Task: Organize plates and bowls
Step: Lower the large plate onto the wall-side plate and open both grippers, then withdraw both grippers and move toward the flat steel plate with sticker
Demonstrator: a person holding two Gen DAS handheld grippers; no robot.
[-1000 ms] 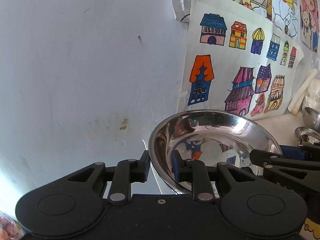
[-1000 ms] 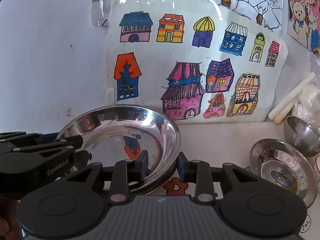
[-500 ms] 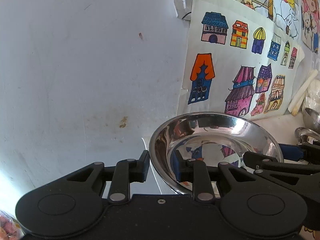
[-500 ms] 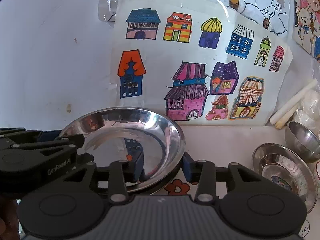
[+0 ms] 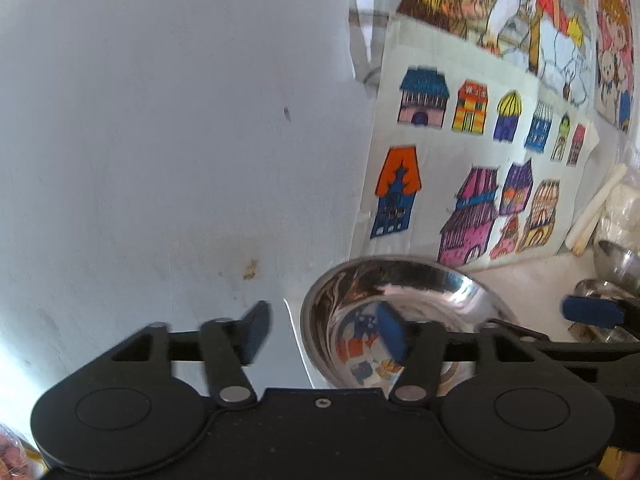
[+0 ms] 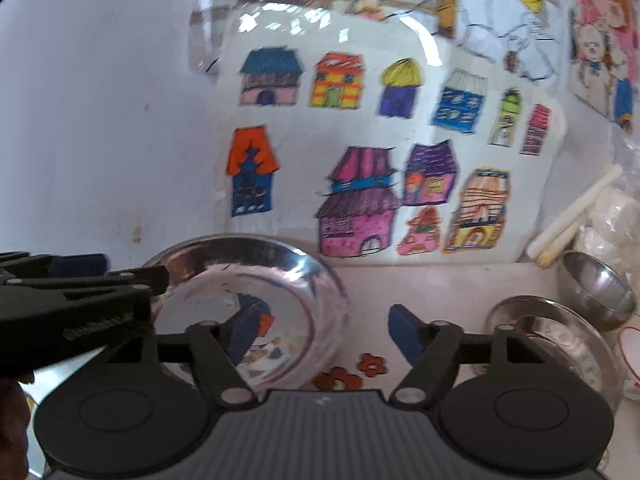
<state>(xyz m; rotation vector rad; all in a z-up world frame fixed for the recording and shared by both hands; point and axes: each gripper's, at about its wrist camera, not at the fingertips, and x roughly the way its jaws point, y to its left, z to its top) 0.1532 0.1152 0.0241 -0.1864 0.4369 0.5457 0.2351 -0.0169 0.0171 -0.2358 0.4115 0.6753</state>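
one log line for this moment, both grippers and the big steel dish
left gripper: opening, astride steel dish rim | right gripper: opening, astride rim | dish: released on table

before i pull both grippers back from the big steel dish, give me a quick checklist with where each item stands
1. Left gripper off the steel dish: ok, jaws opening, pads clear of the near left rim between them.
2. Right gripper off the dish: ok, jaws opening, pads astride the right rim, not pressing.
3. Dish resting on the table: cannot tell, its underside is hidden.
4. Dish clear of the house drawing behind it: ok.
5. Dish apart from the steel plate and small steel bowl to the right: ok, bare table between.
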